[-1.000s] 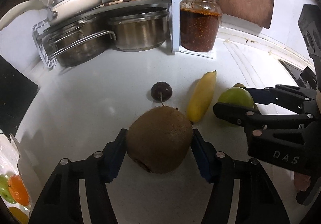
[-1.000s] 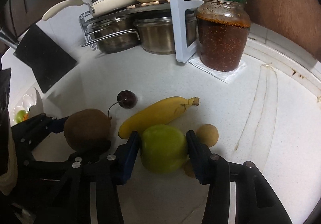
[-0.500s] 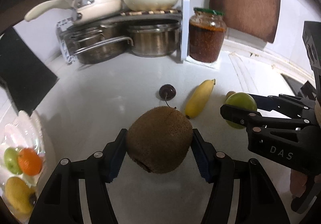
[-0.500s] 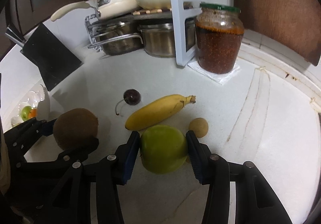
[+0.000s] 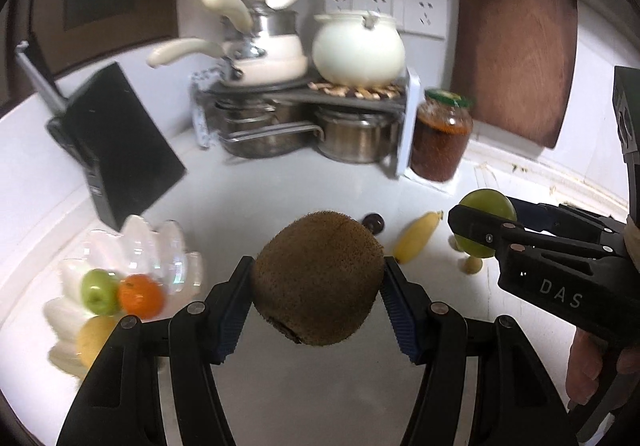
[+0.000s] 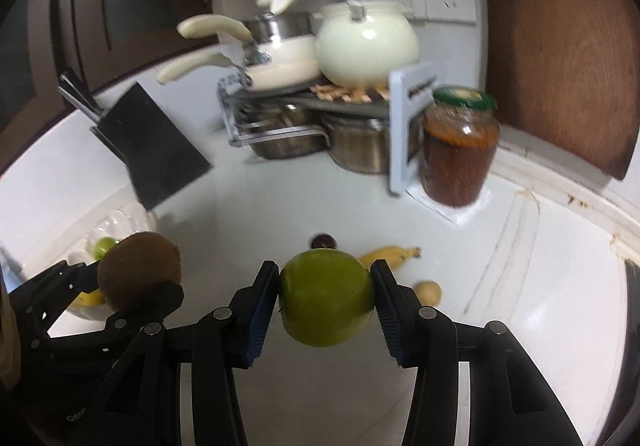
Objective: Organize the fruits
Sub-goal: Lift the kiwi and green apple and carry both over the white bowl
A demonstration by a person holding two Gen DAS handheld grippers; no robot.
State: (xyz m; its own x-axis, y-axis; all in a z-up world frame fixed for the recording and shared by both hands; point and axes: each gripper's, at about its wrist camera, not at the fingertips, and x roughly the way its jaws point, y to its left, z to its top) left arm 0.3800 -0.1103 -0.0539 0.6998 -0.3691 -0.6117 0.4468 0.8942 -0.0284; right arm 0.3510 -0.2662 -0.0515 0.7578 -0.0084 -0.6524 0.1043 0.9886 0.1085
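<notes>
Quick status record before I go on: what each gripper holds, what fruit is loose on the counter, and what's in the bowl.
left gripper: shut on kiwi, held above the counter
right gripper: shut on green apple, also held above the counter
loose on counter: banana, cherry, small tan fruit
white bowl: small green fruit, orange, yellow fruit
bowl position: to the left of both grippers

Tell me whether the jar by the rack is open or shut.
Shut. The jar stands upright with its green lid seated on top in both views; how tightly it is screwed on cannot be told.
</notes>
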